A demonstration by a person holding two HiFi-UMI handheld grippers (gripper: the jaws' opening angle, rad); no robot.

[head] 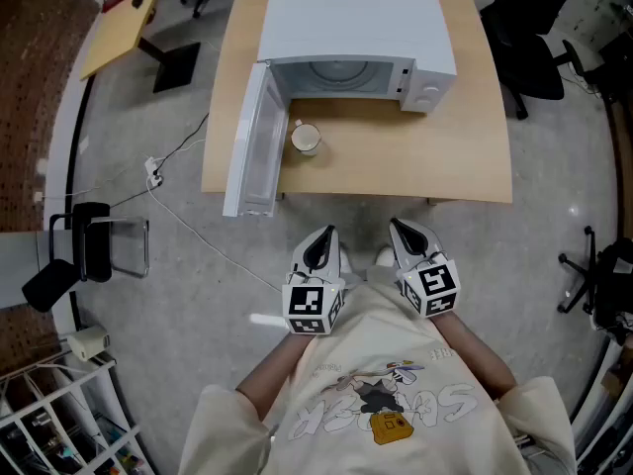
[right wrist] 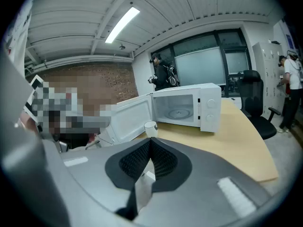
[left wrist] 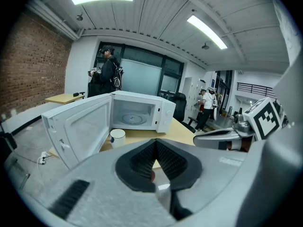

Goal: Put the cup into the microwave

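Note:
A white cup [head: 306,139] stands on the wooden table [head: 465,156], just in front of the white microwave [head: 351,38]. The microwave's door [head: 252,142] hangs wide open to the left, and its chamber with the glass turntable is empty. Both grippers hover over the floor, short of the table's near edge and close to the person's chest. My left gripper [head: 326,236] is shut with nothing in it, and my right gripper [head: 399,228] looks shut and empty too. The left gripper view shows the cup [left wrist: 117,137] beyond the closed tips [left wrist: 155,142]. In the right gripper view the cup [right wrist: 150,128] sits above the tips [right wrist: 150,141].
Black office chairs [head: 534,57] stand to the right of the table. A second wooden desk [head: 119,28] is at the far left, a black chair [head: 94,240] stands lower left, and a cable [head: 188,226] runs across the grey floor. People stand in the background of both gripper views.

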